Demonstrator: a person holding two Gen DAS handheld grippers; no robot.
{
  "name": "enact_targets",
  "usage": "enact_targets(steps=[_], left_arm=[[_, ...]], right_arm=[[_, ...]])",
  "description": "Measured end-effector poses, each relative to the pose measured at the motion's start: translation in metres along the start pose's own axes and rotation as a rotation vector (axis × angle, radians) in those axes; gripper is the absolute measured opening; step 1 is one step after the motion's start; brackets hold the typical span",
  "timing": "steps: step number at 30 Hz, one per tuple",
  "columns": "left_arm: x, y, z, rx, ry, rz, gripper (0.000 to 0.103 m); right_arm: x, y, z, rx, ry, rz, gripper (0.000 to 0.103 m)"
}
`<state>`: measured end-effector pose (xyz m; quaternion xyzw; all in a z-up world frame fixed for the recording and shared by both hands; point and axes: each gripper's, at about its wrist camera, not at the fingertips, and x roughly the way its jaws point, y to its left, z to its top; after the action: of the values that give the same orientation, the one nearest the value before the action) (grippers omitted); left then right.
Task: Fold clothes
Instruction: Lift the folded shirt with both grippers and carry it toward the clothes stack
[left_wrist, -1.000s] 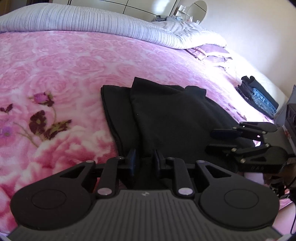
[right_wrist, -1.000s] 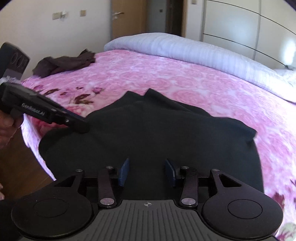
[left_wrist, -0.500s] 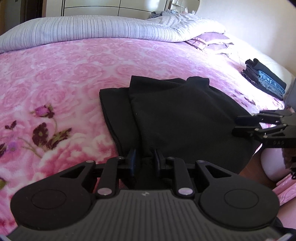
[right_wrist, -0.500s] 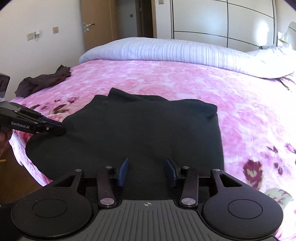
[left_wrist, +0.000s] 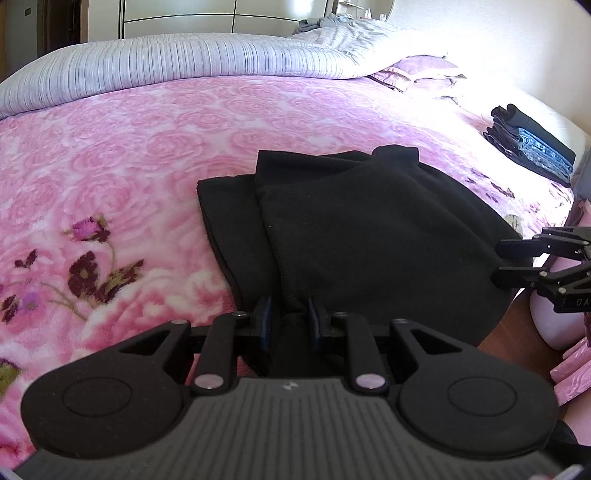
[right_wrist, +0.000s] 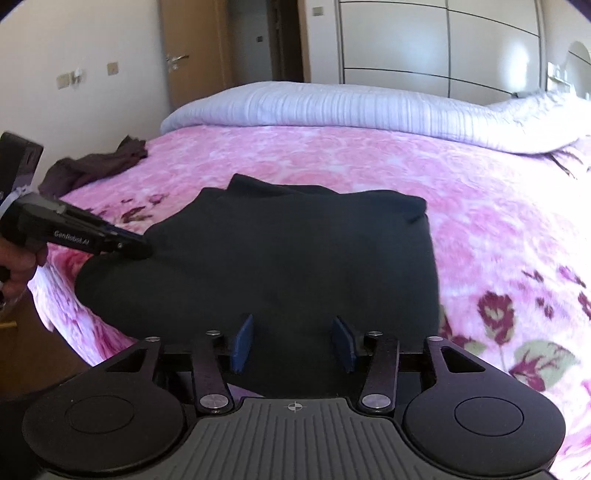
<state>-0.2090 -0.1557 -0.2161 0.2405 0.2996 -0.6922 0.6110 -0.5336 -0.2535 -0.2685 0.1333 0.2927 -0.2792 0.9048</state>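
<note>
The black garment (left_wrist: 369, 236) is lying on the near side of the pink flowered blanket (left_wrist: 147, 140), with its near edge hanging a little over the side of the bed. It is already partly folded: one layer is lying over another, and a narrow strip of the lower layer is showing on the left.

The left gripper (left_wrist: 288, 321) is holding the near edge of the garment. Its fingers are nearly closed and a bunch of dark cloth is sitting between the blue pads. I think this grip is keeping that corner in place while the other hand is changing position.

The right gripper (right_wrist: 293, 341) is hovering over the near right part of the garment. Its jaws are opening, and the pads are standing apart with cloth under them, not pinched. Probably it is preparing to take a new hold for the next fold.

A stack of folded clothes (left_wrist: 532, 147) is waiting at the far right edge of the bed, surely the place for finished pieces. A dark crumpled garment (right_wrist: 99, 166) is lying at the far left, possibly the next one to fold.
</note>
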Motion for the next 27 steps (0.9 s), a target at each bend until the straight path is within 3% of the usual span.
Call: enact_targets(steps=[3, 6, 8, 10, 12, 15, 20, 21, 22, 24, 27], left_arm=[[-0.006, -0.001, 0.001, 0.017, -0.012, 0.001, 0.019], [-0.03, -0.008, -0.002, 0.08, -0.075, 0.03, 0.027], [-0.047, -0.017, -0.008, 0.158, -0.114, 0.052, 0.032], [-0.061, -0.03, -0.017, 0.253, -0.141, 0.064, 0.044], [-0.071, -0.045, -0.028, 0.354, -0.158, 0.048, 0.054], [-0.076, -0.066, -0.044, 0.454, -0.183, -0.003, 0.065], [-0.06, -0.103, -0.057, 0.584, -0.18, -0.032, 0.067], [-0.055, -0.112, -0.059, 0.625, -0.176, -0.028, 0.068], [-0.049, -0.121, -0.06, 0.665, -0.176, -0.016, 0.068], [-0.036, -0.135, -0.059, 0.718, -0.176, 0.009, 0.071], [-0.008, -0.149, -0.052, 0.781, -0.164, 0.098, 0.071]], right_arm=[[-0.003, -0.004, -0.001, 0.027, -0.007, -0.003, 0.055], [-0.018, 0.003, 0.002, -0.021, -0.038, -0.011, 0.055], [-0.031, 0.016, -0.002, -0.153, -0.059, -0.023, 0.057], [-0.044, 0.031, -0.007, -0.304, -0.081, -0.038, 0.073], [-0.05, 0.048, -0.02, -0.482, -0.079, -0.068, 0.077], [-0.041, 0.065, -0.039, -0.687, -0.031, -0.114, 0.077], [-0.004, 0.074, -0.057, -0.934, 0.048, -0.224, 0.076], [0.005, 0.075, -0.06, -0.98, 0.062, -0.249, 0.062], [0.008, 0.071, -0.056, -0.949, 0.065, -0.237, 0.036], [0.006, 0.058, -0.041, -0.807, 0.055, -0.18, 0.026], [-0.004, 0.044, -0.021, -0.665, 0.038, -0.123, 0.023]])
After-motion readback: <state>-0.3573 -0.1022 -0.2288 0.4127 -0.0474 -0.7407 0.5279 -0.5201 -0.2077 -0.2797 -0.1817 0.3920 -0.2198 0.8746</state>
